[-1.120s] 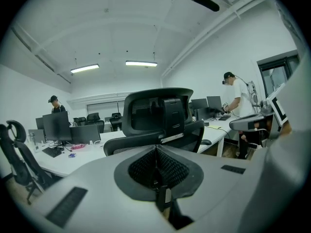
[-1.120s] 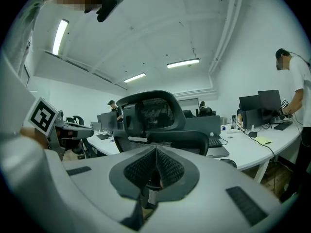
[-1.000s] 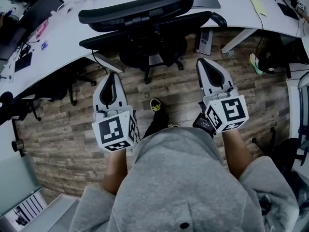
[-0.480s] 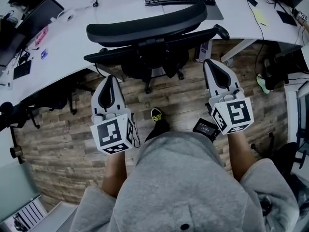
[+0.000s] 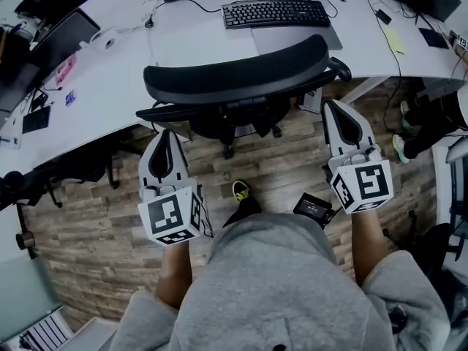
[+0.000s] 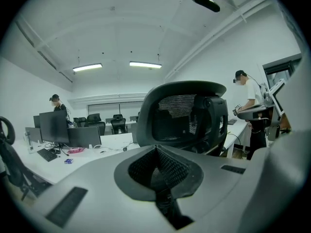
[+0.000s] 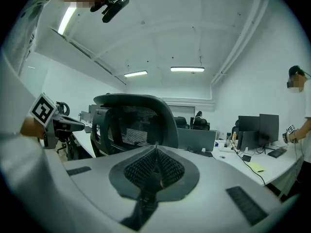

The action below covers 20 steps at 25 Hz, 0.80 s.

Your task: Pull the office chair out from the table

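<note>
office chair point(image 5: 238, 86) backrest facing person, long axis left-right, seat under table point(image 5: 110, 72)

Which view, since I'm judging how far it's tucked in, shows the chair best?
Head view: it shows the chair from above, with its backrest, an armrest and base legs, against the table edge. Both gripper views show only its mesh backrest from behind, with little of the table near it.

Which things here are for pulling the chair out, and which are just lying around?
For the job:
chair
table
left tongs and right tongs, both shut, holding nothing

Just lying about:
keyboard
yellow note
</note>
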Motion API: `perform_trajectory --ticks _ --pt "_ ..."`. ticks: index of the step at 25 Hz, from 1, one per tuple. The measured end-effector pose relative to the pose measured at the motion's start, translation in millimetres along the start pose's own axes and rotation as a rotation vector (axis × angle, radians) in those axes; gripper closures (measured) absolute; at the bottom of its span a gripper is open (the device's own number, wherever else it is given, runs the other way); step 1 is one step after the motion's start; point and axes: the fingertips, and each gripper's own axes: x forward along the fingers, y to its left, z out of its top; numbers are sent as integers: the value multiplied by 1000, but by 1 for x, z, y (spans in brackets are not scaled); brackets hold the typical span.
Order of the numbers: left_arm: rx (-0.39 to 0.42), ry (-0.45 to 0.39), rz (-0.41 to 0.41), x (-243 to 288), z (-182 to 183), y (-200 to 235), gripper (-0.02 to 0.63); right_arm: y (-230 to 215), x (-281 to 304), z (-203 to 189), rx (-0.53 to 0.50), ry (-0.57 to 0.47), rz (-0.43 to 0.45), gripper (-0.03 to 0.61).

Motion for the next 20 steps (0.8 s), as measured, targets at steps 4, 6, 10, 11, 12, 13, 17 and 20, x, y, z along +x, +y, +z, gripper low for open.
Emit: perform_trajectory --ticks 4,6,10,11,12,13,17,20 --pt "-1 -19 -3 7 6 11 601 1 9 2 -19 5 -10 551" --pt "-11 -25 -15 10 7 14 601 2 11 2 -20 8 -21 551" --pt "-44 -42 -36 14 13 23 601 6 17 2 -13 17 -37 551" --pt "-44 -49 -36 16 15 26 601 6 19 3 -15 18 -41 551" --pt "-43 -56 -37 18 17 29 601 7 22 3 -18 19 -44 551" --pt "-42 -60 -38 19 19 31 601 7 23 4 -20 21 -47 551" --pt "-45 -61 -37 23 19 40 601 9 27 5 -26 30 -52 551" --pt "-53 -62 -28 24 20 46 601 8 30 6 -40 31 -52 551"
